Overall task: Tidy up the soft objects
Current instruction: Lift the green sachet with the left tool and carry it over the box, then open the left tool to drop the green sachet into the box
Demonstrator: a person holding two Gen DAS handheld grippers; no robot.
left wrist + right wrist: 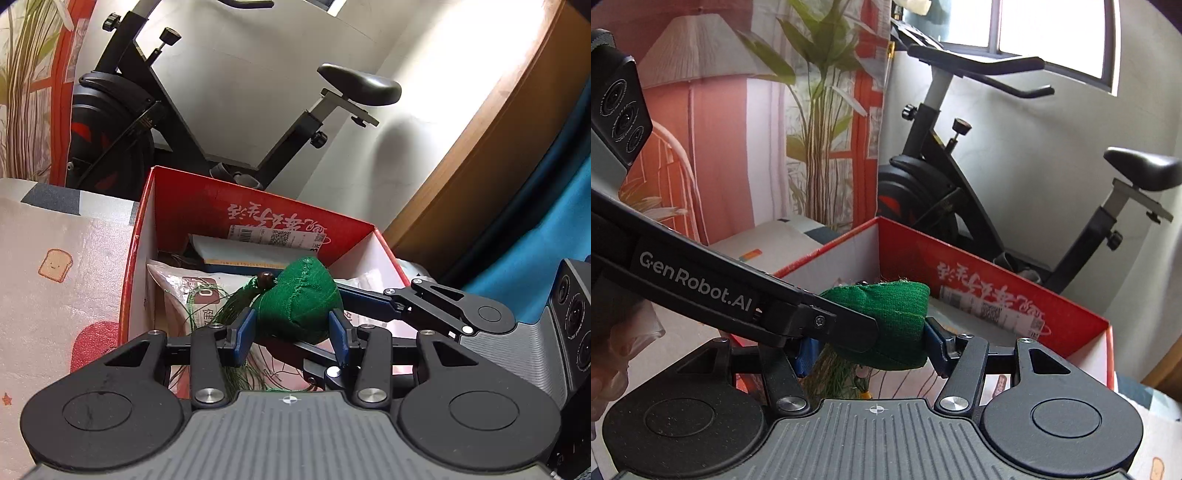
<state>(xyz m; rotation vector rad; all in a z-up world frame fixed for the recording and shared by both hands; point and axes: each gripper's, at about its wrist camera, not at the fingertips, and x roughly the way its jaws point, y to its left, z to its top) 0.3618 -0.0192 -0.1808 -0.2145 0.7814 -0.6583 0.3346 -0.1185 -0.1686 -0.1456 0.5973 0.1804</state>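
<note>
A green cloth pouch (303, 299) with a brown bead and a green tassel (236, 301) hangs over the open red box (258, 195). My left gripper (291, 330) is shut on the pouch, one blue pad pressing each side. From the right, the right gripper's fingers (369, 297) reach behind and under the same pouch. In the right wrist view my right gripper (873, 345) is shut on the pouch (897, 314), and the left gripper's finger (846, 325) crosses in front of it. The red box (997, 280) lies just beyond.
The box holds white packets (177, 288) and a flat white carton (240, 254). An exercise bike (295, 129) stands behind it against the wall. A pale blanket with a toast print (55, 266) lies on the left, a wooden edge (480, 166) and blue cloth (546, 229) on the right.
</note>
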